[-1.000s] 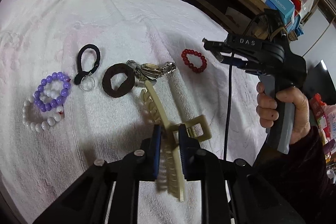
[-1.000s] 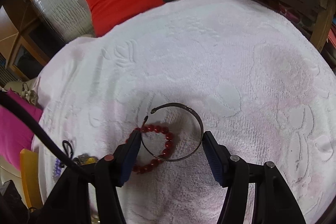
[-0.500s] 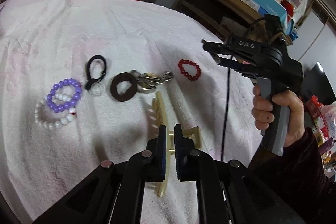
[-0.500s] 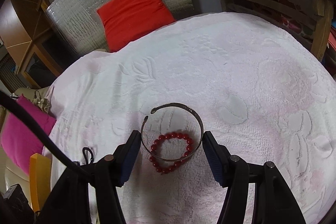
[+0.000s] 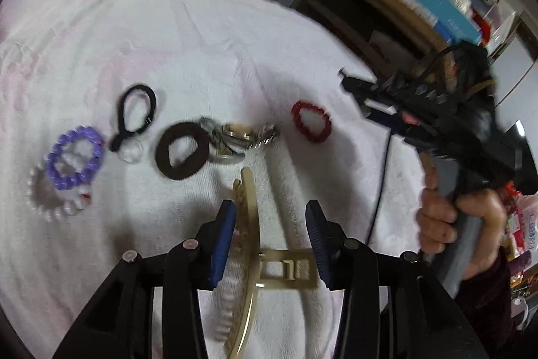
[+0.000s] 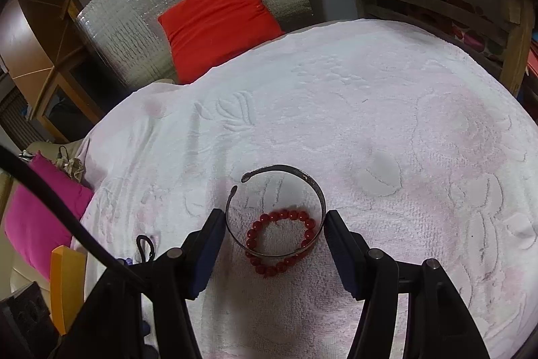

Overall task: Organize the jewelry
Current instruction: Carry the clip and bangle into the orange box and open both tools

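Lining most pieces across the white towel-covered counter [image 5: 201,39], the left claw [image 5: 269,234] gapes around the beige hair clip [image 5: 248,224], while the right claw [image 6: 274,234] pinches the open silver bangle [image 6: 316,187] over the red bead bracelet [image 6: 279,241].

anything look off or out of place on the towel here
Mostly tidy. The purple bead bracelet lies overlapping the white bead bracelet, and the watch is bunched against the brown scrunchie.

We see a beige hair claw clip [image 5: 247,244] lying flat on the white towel [image 5: 168,56]; beyond it a row: pearl and purple bracelets [image 5: 72,162], black ties, watch [image 5: 235,138], red bead bracelet [image 6: 280,241] under a metal cuff bangle [image 6: 316,190].
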Motion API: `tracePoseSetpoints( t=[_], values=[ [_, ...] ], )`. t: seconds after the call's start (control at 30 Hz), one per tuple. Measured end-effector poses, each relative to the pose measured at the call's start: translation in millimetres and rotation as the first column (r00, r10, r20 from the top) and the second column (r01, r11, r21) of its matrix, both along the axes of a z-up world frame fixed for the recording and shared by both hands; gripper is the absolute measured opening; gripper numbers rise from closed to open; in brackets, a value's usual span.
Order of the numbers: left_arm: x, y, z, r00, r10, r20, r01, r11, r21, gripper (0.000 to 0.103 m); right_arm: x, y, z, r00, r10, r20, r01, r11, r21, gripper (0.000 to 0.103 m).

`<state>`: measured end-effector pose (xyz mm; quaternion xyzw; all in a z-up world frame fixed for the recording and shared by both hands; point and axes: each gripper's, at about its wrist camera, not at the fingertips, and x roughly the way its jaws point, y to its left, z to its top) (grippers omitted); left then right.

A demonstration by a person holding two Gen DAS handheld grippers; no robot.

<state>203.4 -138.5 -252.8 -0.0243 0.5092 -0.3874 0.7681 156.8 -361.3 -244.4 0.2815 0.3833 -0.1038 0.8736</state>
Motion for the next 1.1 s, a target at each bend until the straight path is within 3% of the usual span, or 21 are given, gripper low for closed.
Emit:
tracePoseSetpoints(
  t=[0.03, 0.07, 0.1, 0.37, 0.57, 0.73, 0.83, 0.93, 1.1],
  values=[
    [2, -2, -3, 1.0, 0.004, -0.013, -0.004, 1.0, 0.008, 0.036, -1, -1, -1, 1.0, -0.002, -0.003, 0.002, 1.0, 0.0, 0.064],
    [3, -3, -7, 1.0, 0.006, -0.027, -0.005, 1.0, 0.012, 0.02, -1, -2, -1, 1.0, -0.004, -0.005, 0.004, 1.0, 0.0, 0.064],
    [4, -5, -10, 0.999, 0.005, -0.033, -0.005, 1.0, 0.022, 0.014, -2, -4, -2, 1.0, -0.005, -0.007, 0.005, 1.0, 0.002, 0.064],
    [-9, 10, 12, 0.997, 0.034, 0.07, -0.034, 0.999, 0.008, 0.011, -4, -4, 3, 1.0, -0.002, 0.011, 0.002, 1.0, 0.013, 0.064],
    [-23, 43, 50, 0.977, 0.102, 0.187, -0.096, 0.994, -0.044, 0.01, 0, 25, 19, 0.996, 0.066, 0.067, -0.066, 0.998, -0.01, 0.064],
    [-41, 92, 91, 0.927, 0.213, 0.308, -0.184, 0.975, -0.122, 0.01, 6, 66, 37, 0.977, 0.166, 0.134, -0.163, 0.986, -0.031, 0.064],
    [-51, 133, 113, 0.889, 0.306, 0.341, -0.258, 0.949, -0.18, 0.01, 10, 98, 51, 0.954, 0.24, 0.18, -0.234, 0.971, -0.053, 0.064],
    [-64, 182, 130, 0.847, 0.398, 0.354, -0.338, 0.915, -0.221, 0.01, 12, 135, 66, 0.919, 0.321, 0.228, -0.313, 0.947, -0.068, 0.064],
    [-87, 258, 154, 0.761, 0.511, 0.399, -0.464, 0.859, -0.216, 0.01, 8, 205, 87, 0.843, 0.457, 0.284, -0.448, 0.888, -0.101, 0.064]
  ],
)
